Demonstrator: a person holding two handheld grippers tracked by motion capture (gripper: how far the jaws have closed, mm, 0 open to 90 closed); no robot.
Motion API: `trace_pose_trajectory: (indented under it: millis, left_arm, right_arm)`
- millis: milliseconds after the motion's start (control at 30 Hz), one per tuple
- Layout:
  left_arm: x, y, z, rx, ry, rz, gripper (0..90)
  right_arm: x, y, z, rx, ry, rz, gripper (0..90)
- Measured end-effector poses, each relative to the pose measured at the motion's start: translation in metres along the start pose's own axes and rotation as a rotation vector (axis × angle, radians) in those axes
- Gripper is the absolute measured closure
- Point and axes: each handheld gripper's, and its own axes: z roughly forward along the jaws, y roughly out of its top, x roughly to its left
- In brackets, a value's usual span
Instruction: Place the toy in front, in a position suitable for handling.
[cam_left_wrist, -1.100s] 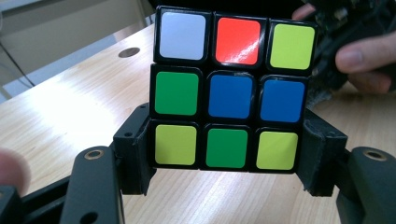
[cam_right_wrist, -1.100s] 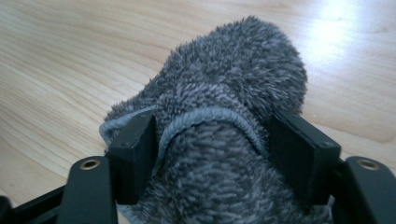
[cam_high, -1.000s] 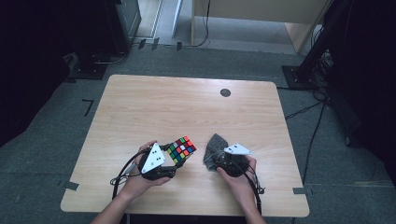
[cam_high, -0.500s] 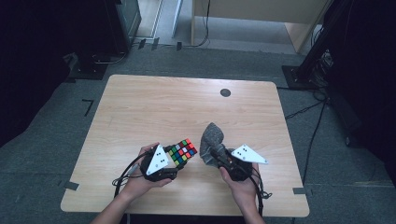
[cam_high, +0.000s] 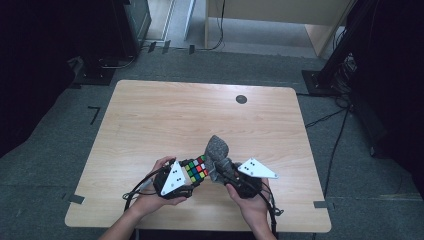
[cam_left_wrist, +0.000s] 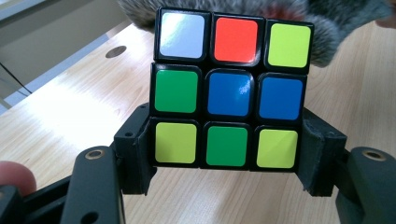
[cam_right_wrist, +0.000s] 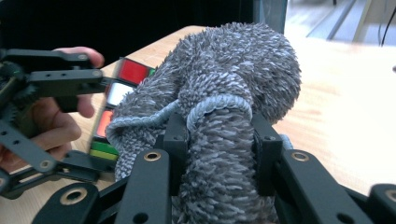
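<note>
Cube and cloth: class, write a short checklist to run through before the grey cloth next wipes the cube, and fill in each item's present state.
1. Left gripper clamps puzzle cube on both sides: ok.
2. Right gripper pinches grey cloth firmly: ok.
3. Cloth touching the cube: ok, at its far edge.
4. Cube lifted off the table: cannot tell.
5. Cube face towards the left gripper view uncovered: ok.

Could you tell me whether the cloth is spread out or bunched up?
Bunched up: the cloth is a rounded wad, pinched in the right gripper.
</note>
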Motion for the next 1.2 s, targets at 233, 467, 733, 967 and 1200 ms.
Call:
trace_pose_trajectory:
  millis: [233,467,733,967,1200]
  left_arm:
    - [-0.002,0.001,-0.003,-0.045,-0.032,-0.009,34.0]
    - [-0.001,0.000,-0.001,-0.015,0.001,-0.001,33.9]
    - [-0.008,-0.002,0.007,0.065,0.042,0.039,33.9]
    - [-0.005,0.002,0.008,0.104,0.107,0.018,33.9]
    - [-0.011,0.004,0.003,0.055,0.097,0.054,33.9]
  right_arm:
    - [0.013,0.006,-0.005,-0.048,0.092,-0.044,65.8]
    - [-0.008,-0.001,-0.004,-0.003,0.003,0.052,65.9]
    - [0.018,0.003,0.004,0.006,0.039,-0.058,64.8]
    - [0.004,0.001,-0.003,-0.010,-0.043,-0.021,65.1]
    - [0.007,-0.002,0.005,0.018,0.019,0.014,65.4]
